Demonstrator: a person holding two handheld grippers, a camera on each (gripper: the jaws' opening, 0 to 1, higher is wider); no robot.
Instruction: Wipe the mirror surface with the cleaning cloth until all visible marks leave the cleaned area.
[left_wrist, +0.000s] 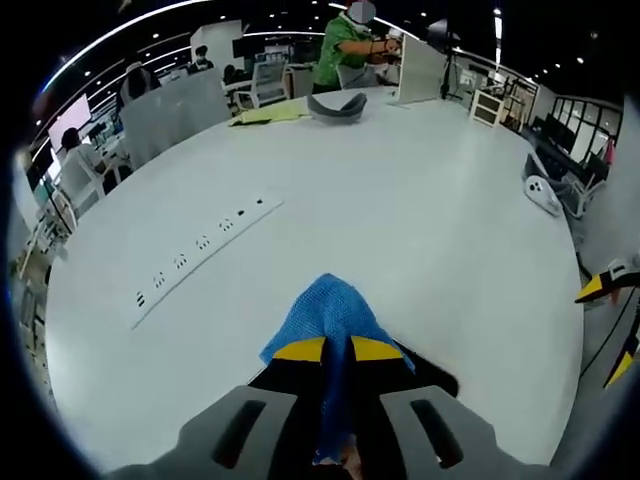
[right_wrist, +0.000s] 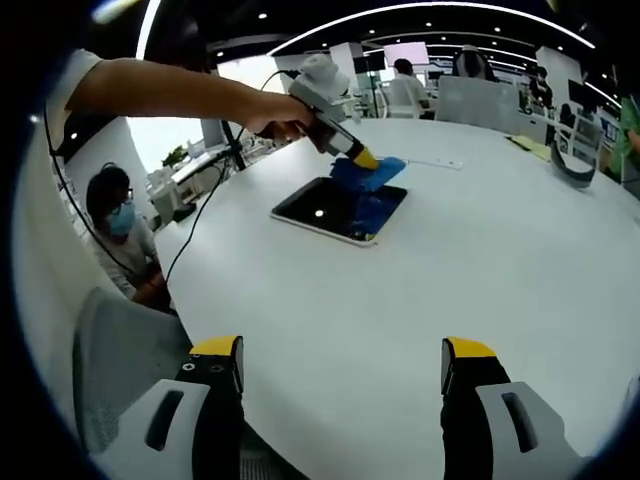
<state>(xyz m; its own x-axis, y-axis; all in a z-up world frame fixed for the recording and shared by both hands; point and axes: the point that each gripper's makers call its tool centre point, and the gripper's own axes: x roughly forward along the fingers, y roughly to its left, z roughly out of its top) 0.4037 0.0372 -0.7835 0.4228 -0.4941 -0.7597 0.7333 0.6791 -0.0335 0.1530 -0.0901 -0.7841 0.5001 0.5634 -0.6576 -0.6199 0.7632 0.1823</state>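
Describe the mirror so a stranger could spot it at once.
On the big white round table, look toward the far side, under the person's outstretched arm. The mirror is a flat dark rectangle with a pale edge, lying flat; the left gripper holds a blue cloth over its far corner.

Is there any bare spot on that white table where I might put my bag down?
Yes: the wide stretch of table between the mirror and the open right claw is bare. Around the mirror it is busy, where the left claw holds the blue cloth.
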